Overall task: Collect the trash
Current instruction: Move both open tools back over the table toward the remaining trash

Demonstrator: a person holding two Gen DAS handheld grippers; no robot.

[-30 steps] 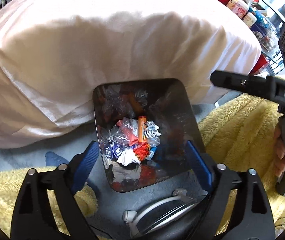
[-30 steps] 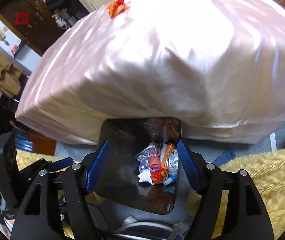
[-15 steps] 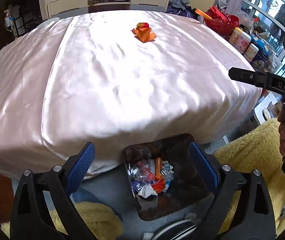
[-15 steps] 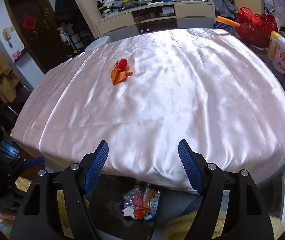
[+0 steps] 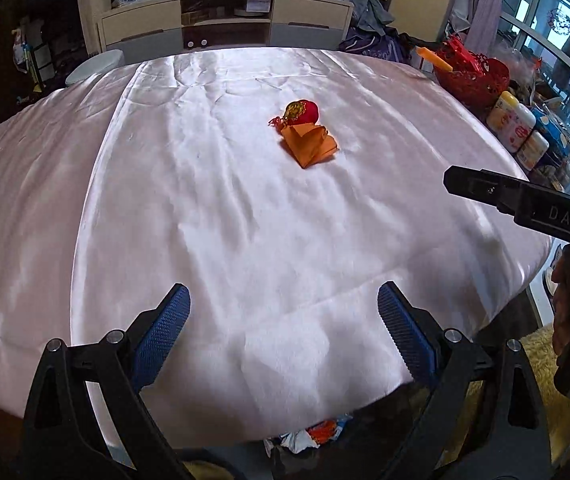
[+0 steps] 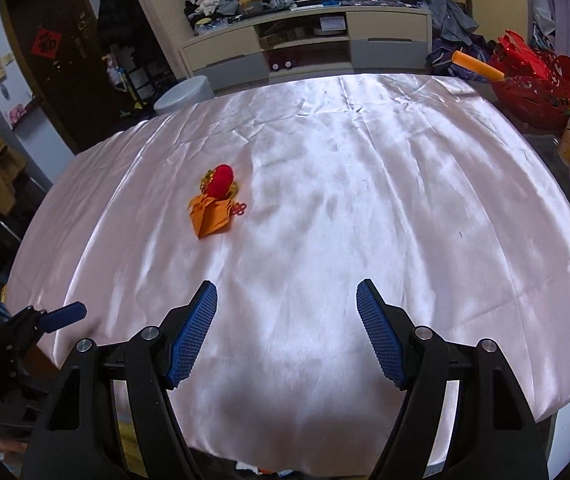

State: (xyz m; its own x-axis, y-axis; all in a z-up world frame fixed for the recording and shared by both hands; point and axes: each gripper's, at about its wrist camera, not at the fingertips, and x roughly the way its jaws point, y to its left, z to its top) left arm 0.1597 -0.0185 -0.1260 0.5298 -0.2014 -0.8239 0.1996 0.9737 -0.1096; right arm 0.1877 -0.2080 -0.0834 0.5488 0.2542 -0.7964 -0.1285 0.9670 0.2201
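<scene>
A crumpled orange paper [image 5: 312, 145] with a red ball-shaped ornament [image 5: 301, 112] lies near the middle of a table under a shiny pale pink cloth [image 5: 205, 220]. It also shows in the right wrist view: paper [image 6: 210, 216], ornament [image 6: 221, 180]. My left gripper [image 5: 281, 312] is open and empty above the table's near edge. My right gripper [image 6: 287, 306] is open and empty, also over the near edge. The bin's trash [image 5: 309, 434] peeks out below the cloth edge.
A red basket [image 5: 473, 76] and yellow-capped bottles [image 5: 511, 122] stand to the right of the table. A TV cabinet [image 5: 225, 20] with piled clothes stands behind. A yellow fluffy blanket [image 5: 541, 344] lies at lower right. My right gripper's body [image 5: 525, 204] crosses the left view.
Both grippers have risen and tilted up from looking down into the trash bin to facing across the tabletop. The bin has dropped almost out of view. Both stay open.
</scene>
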